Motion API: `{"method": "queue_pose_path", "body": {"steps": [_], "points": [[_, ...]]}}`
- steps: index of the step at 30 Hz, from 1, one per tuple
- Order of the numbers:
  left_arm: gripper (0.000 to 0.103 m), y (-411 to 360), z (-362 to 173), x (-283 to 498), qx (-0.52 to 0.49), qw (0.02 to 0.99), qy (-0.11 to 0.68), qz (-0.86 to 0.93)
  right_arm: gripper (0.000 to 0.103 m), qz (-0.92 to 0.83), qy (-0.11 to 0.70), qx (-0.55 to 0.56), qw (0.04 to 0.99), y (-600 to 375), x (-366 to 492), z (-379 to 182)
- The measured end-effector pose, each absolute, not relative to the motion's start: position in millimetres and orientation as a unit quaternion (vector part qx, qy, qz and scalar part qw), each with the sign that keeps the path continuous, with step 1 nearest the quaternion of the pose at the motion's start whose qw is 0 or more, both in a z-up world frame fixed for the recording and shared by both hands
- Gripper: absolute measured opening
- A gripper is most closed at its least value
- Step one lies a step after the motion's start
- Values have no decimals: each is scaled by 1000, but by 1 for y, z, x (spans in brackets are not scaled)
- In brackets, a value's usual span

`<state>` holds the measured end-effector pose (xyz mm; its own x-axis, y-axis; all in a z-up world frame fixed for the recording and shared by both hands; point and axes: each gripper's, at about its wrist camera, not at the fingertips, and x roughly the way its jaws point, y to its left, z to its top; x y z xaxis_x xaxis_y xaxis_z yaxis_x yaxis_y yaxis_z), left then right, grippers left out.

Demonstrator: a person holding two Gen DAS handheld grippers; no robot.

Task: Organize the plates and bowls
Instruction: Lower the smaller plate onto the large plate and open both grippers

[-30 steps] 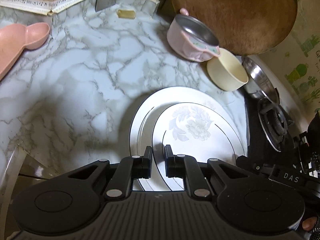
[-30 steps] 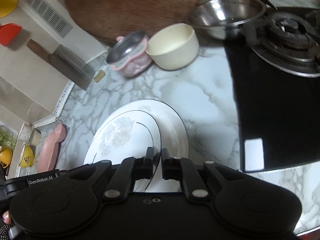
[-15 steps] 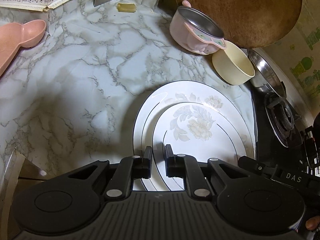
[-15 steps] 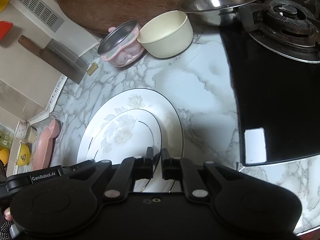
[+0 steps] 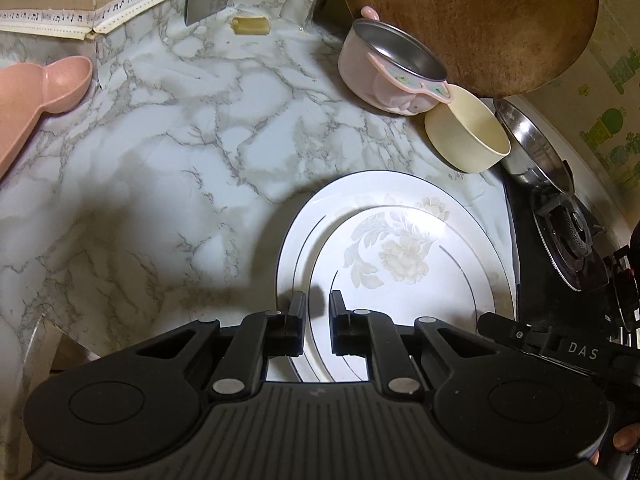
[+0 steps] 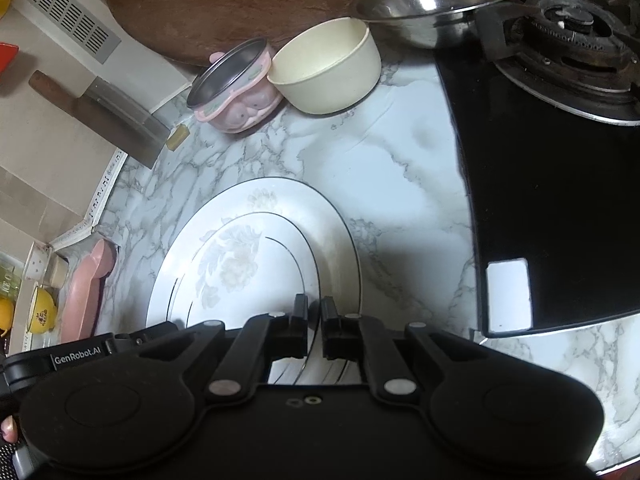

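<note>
At the bottom centre of both wrist views, each of your tongs grips one edge of the same dish. Your left gripper (image 5: 316, 312) has its jaws narrowed onto the left rim of the smaller floral plate (image 5: 404, 272), and your right gripper (image 6: 314, 316) is pinched on that plate's opposite rim, seen as the dark-lined edge running up between the fingers.

So the plate spans between your two hands, and neither hand is nearer; the load is shared. It sits over the larger plate (image 5: 304, 236), which rests on the marble counter (image 5: 168, 168). Its centre looks offset toward the lower right of the big plate in the left view, so the two are not yet concentric. Whether the small plate already touches the one beneath, you cannot tell from these views.

The bowls wait beyond the plates, toward the top of the frames: the cream bowl (image 6: 328, 68) touching the pink pot (image 6: 236, 92), with the steel bowl (image 6: 436, 0) just beside the stove (image 6: 568, 36).

I judge that both jaws should let go together, so the plate does not tip.
</note>
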<state>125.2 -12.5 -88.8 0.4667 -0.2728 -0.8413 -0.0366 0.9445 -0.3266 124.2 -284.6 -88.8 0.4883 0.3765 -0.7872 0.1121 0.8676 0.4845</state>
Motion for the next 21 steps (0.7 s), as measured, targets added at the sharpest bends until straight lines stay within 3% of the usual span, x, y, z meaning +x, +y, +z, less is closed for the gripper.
{"method": "queue_pose_path", "body": {"steps": [5,9,21], "points": [[11,-12,-84,122,-141,848,506,-73,9,78,500,216,835,-277,126,-88],[11,-12,-80,120,-135,852,501,-73,19,78,492,178,849,-269,124,-83],[11,-9,-67,108,-124,865,481,-70,31,92,461,120,875,-252,115,-58]]}}
